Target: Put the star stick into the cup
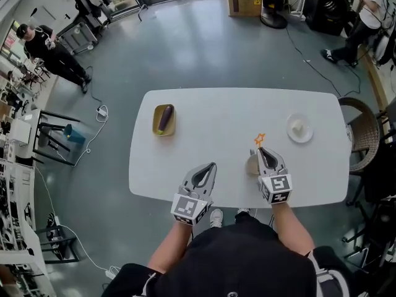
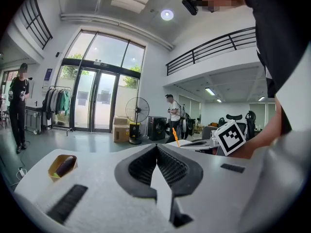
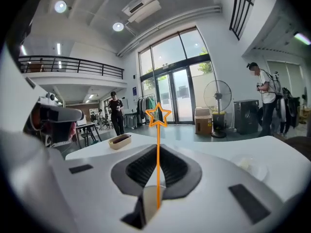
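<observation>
Right gripper (image 3: 158,148): jaws clamped on the star stick (image 3: 158,130). The shaft runs up between the ribbed pads (image 3: 138,166) and the orange outline star stands clear above the tips. The stick is upright in the right gripper view.

Head view: right gripper (image 1: 262,151) sits just right of the cup (image 1: 251,165), touching it or nearly so; I cannot tell which. The star stick (image 1: 259,140) shows just past the cup's far side. Its lower end is hidden by my jaws, so I cannot tell whether it has entered the cup. The cup does not show in the right gripper view.

Left gripper (image 2: 156,147): jaws together, nothing between them. In the head view the left gripper (image 1: 212,166) lies left of the cup, near the table's front edge, apart from it. From the left gripper view the stick (image 2: 175,137) appears as a short orange line off to the right, next to my right gripper's marker cube (image 2: 230,136).

Table (image 1: 223,122): white, with rounded corners. Tray (image 1: 156,126): yellow, well left of the cup and farther back, holding an eggplant (image 1: 165,117). Plate (image 1: 307,135): white, right of the cup and farther back, well apart from it, with a small pale item on it that I cannot identify.
</observation>
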`<action>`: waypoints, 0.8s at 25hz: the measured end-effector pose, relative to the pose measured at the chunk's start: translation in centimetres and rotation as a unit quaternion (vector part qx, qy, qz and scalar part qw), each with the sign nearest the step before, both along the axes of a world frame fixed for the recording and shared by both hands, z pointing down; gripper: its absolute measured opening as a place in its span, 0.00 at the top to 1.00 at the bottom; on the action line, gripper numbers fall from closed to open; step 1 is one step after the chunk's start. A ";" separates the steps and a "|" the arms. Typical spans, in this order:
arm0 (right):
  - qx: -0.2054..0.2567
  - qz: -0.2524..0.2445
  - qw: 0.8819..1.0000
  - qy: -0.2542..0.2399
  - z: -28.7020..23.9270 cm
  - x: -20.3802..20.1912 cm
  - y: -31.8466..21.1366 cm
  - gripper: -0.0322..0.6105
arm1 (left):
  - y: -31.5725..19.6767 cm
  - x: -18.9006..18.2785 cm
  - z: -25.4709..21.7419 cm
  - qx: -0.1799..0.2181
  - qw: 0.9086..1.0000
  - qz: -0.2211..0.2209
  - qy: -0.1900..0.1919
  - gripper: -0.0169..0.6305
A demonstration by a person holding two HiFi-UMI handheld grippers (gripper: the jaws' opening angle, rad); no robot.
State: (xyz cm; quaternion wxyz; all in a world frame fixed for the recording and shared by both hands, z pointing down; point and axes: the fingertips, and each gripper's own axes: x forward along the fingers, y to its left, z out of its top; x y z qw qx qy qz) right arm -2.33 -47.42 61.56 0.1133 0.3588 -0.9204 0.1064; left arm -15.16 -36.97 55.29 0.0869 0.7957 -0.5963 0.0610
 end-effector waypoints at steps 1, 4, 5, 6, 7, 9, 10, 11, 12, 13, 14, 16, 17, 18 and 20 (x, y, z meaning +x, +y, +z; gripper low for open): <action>-0.003 -0.001 1.000 0.003 0.5 0.1 -0.1 0.91 | 0.0 0.0 0.0 0.000 1.000 -0.003 -0.001 0.96; -0.010 0.003 1.000 0.007 1.3 0.1 -0.3 0.91 | 0.0 -0.3 -0.1 -0.001 1.000 -0.009 -0.004 0.96; -0.012 0.003 1.000 0.011 1.4 0.0 -0.4 0.91 | 0.1 -0.5 -0.1 0.000 1.000 -0.011 -0.004 0.96; -0.014 0.000 1.000 0.017 1.6 -0.2 -0.4 0.91 | 0.3 -0.7 -0.1 0.000 1.000 -0.014 -0.003 0.96; -0.016 -0.003 1.000 0.025 1.8 -0.4 -0.4 0.91 | 0.4 -0.9 -0.1 -0.001 1.000 -0.017 -0.002 0.96; -0.019 -0.008 0.999 0.036 2.2 -0.7 -0.4 0.91 | 0.7 -1.2 -0.1 -0.002 1.000 -0.021 -0.002 0.96; -0.019 -0.010 0.999 0.039 2.4 -0.7 -0.5 0.91 | 0.8 -1.1 -0.1 -0.002 1.000 -0.022 -0.002 0.96; -0.020 -0.011 0.999 0.041 2.4 -0.8 -0.6 0.91 | 0.8 -1.1 -0.1 -0.003 1.000 -0.023 -0.003 0.96; -0.019 -0.013 0.999 0.043 2.5 -0.9 -0.7 0.91 | 0.8 -1.2 0.0 -0.003 1.000 -0.024 -0.003 0.96; -0.019 -0.015 0.999 0.045 2.6 -1.1 -0.8 0.91 | 0.8 -1.3 0.2 -0.003 1.000 -0.025 -0.003 0.96; -0.018 -0.018 0.998 0.050 2.7 -1.4 -0.9 0.91 | 0.9 -1.5 0.3 -0.003 1.000 -0.027 -0.004 0.96; -0.015 -0.027 0.997 0.065 3.0 -2.0 -0.8 0.91 | 1.0 -1.9 0.0 -0.004 0.999 -0.036 -0.004 0.96; -0.012 -0.032 0.997 0.076 3.2 -2.2 -0.8 0.91 | 1.1 -2.0 -0.1 -0.005 0.999 -0.040 -0.004 0.96; -0.010 -0.037 0.995 0.087 3.3 -2.5 -0.9 0.91 | 1.1 -2.2 -0.2 -0.005 0.999 -0.043 -0.005 0.96; -0.010 -0.047 0.993 0.105 3.8 -3.2 -1.0 0.91 | 1.3 -3.0 0.0 -0.004 0.999 -0.051 -0.006 0.96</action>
